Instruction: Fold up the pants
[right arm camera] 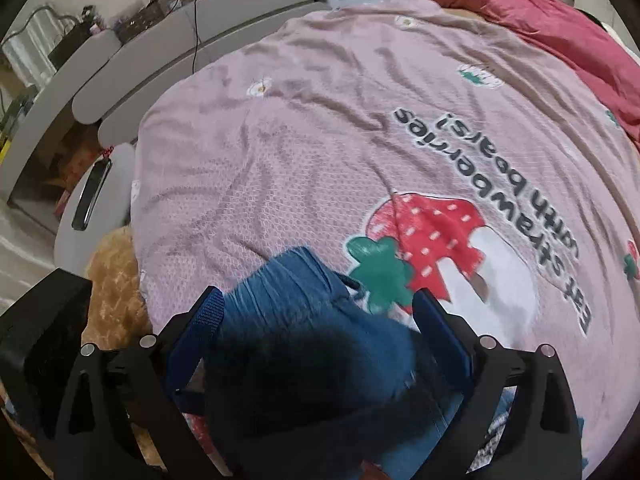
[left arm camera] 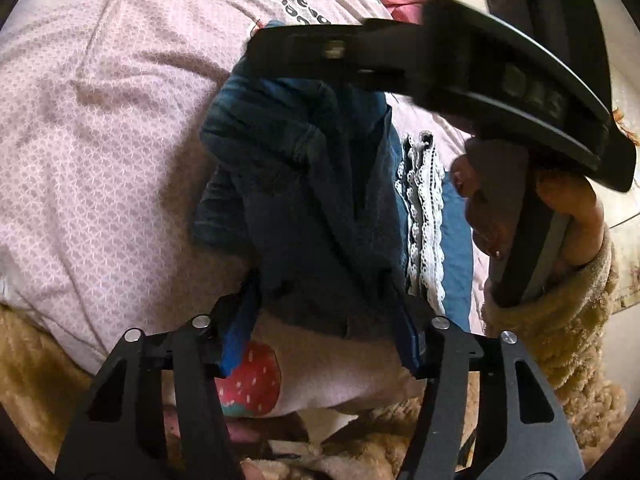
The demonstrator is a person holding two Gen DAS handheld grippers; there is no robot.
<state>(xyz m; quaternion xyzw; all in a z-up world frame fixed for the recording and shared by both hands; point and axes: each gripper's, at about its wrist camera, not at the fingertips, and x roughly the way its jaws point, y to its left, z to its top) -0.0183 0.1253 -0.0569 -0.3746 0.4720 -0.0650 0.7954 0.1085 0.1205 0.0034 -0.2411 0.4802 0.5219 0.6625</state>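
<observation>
The pants are blue denim jeans, bunched and lifted over a pink bedspread. My left gripper has its blue-padded fingers wide apart around a fold of the denim; the cloth fills the gap. In the right wrist view the jeans bulge between the fingers of my right gripper, which also stand wide apart around the thick roll. The right gripper's black body shows above the jeans in the left wrist view, held by a hand. A white lace-trimmed piece lies beside the jeans.
The pink bedspread has a strawberry print and lettering. A red quilt lies at the far right. A grey padded headboard and a phone are at the left. Tan fleece covers the holder's arm.
</observation>
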